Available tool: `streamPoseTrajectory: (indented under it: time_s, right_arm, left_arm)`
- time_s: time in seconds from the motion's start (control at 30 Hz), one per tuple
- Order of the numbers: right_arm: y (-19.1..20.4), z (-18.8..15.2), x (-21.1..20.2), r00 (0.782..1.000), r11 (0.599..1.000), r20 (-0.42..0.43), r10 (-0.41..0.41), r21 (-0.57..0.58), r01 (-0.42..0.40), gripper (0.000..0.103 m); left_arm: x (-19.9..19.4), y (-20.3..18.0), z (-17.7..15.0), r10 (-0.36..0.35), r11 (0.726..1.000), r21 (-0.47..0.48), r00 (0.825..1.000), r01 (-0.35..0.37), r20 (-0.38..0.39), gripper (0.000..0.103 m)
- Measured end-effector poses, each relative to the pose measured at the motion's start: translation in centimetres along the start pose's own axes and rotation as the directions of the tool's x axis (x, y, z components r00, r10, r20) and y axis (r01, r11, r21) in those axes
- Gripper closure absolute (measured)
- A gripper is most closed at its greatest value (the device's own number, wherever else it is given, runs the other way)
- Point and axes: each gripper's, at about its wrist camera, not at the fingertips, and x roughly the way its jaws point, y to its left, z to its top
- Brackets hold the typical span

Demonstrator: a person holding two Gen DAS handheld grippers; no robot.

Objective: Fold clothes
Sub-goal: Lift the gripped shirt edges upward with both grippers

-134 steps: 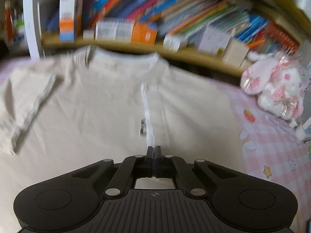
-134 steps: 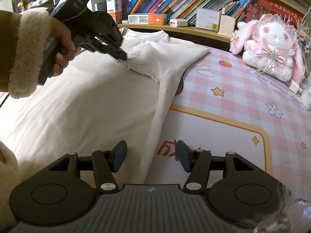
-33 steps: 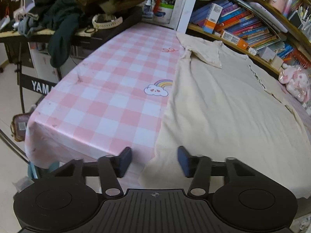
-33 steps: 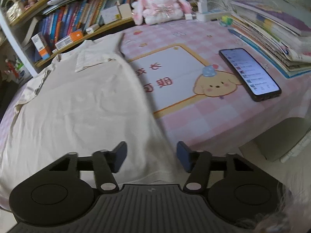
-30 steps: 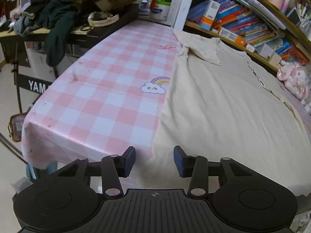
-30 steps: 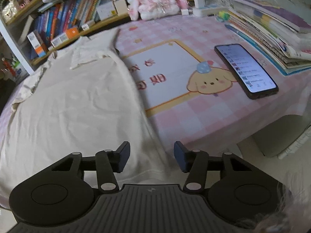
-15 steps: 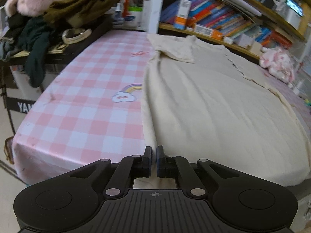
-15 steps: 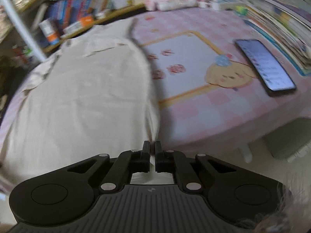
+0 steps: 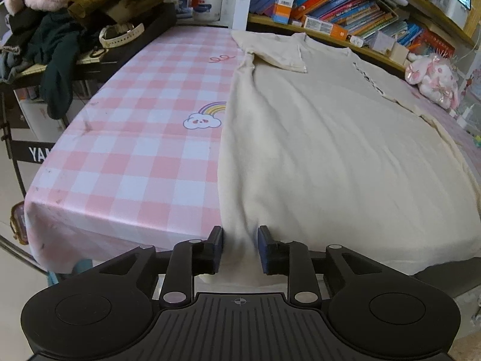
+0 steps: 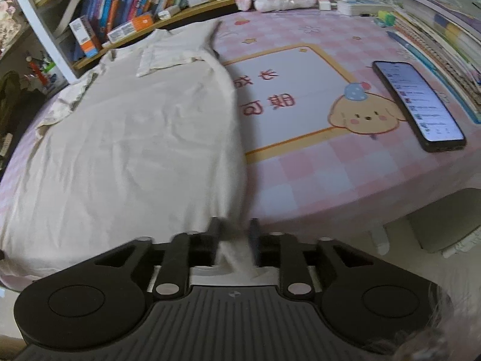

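A large cream cotton T-shirt (image 9: 330, 156) lies flat on the pink-checked tablecloth (image 9: 135, 150), both short sleeves already folded inward; the lengthwise and crosswise folds are left. The left gripper (image 9: 240, 248) and right gripper (image 10: 234, 239) each straddle a hem corner at the near table edge, jaws just reopened partway with cloth between them. The right view is blurred there, so its pads probably are not pressing. Only the right view shows the black smartphone (image 10: 418, 105); only the left shows the heap of dark clothes (image 9: 60, 21).
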Motion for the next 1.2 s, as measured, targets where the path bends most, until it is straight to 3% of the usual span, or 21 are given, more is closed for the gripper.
streamPoseTrajectory:
  time_s: [0.37,0.4,0.43,0.47,0.5,0.63,0.77,1.0,1.13,1.2]
  right_arm:
    - [0.0,-0.6,1.1,0.996,0.998,-0.061,0.058,0.016,-0.057,0.076]
    - [0.0,-0.6,1.2,0.996,0.998,-0.064,0.061,0.016,-0.06,0.076]
    - [0.0,-0.5,1.3,0.996,0.998,-0.067,0.064,0.014,-0.063,0.079]
    - [0.0,-0.5,1.3,0.995,0.998,-0.071,0.069,0.01,-0.069,0.086]
    - [-0.1,-0.5,1.3,0.995,0.997,-0.073,0.072,0.007,-0.072,0.09]
    - [-0.3,-0.3,0.6,0.998,0.999,-0.049,0.048,0.009,-0.047,0.091]
    - [-0.6,-0.1,0.4,0.999,1.0,-0.037,0.028,0.015,-0.028,0.091]
    - [-0.6,-0.1,0.8,0.998,0.999,-0.05,0.04,0.009,-0.039,0.09]
    - [-0.7,0.1,1.0,0.997,0.999,-0.056,0.049,0.007,-0.048,0.088]
    - [-0.8,0.1,1.0,0.997,0.998,-0.058,0.057,0.009,-0.056,0.088]
  left_arm:
    - [0.1,0.4,0.1,-0.028,0.999,-0.036,1.0,0.028,-0.012,0.077]
    - [0.1,0.4,0.1,-0.033,0.999,-0.036,0.999,0.032,-0.015,0.081]
    - [0.0,0.3,0.1,-0.041,0.999,-0.034,0.999,0.041,-0.015,0.096]
    - [-0.1,0.3,0.1,-0.046,0.999,-0.029,0.999,0.046,-0.012,0.097]
    - [-0.3,0.1,0.0,-0.047,0.999,-0.024,0.999,0.047,-0.005,0.098]
    - [-1.0,-0.4,0.0,-0.056,0.998,-0.014,0.998,0.056,0.016,0.098]
    - [-0.4,-0.3,0.0,-0.049,0.999,-0.011,0.999,0.049,-0.017,0.096]
    - [0.2,0.4,0.2,-0.088,0.996,-0.009,0.995,0.088,-0.041,0.083]
    - [0.2,1.1,0.0,-0.122,0.991,-0.05,0.992,0.12,-0.029,0.084]
    - [0.1,1.3,0.0,-0.126,0.99,-0.065,0.992,0.124,-0.027,0.091]
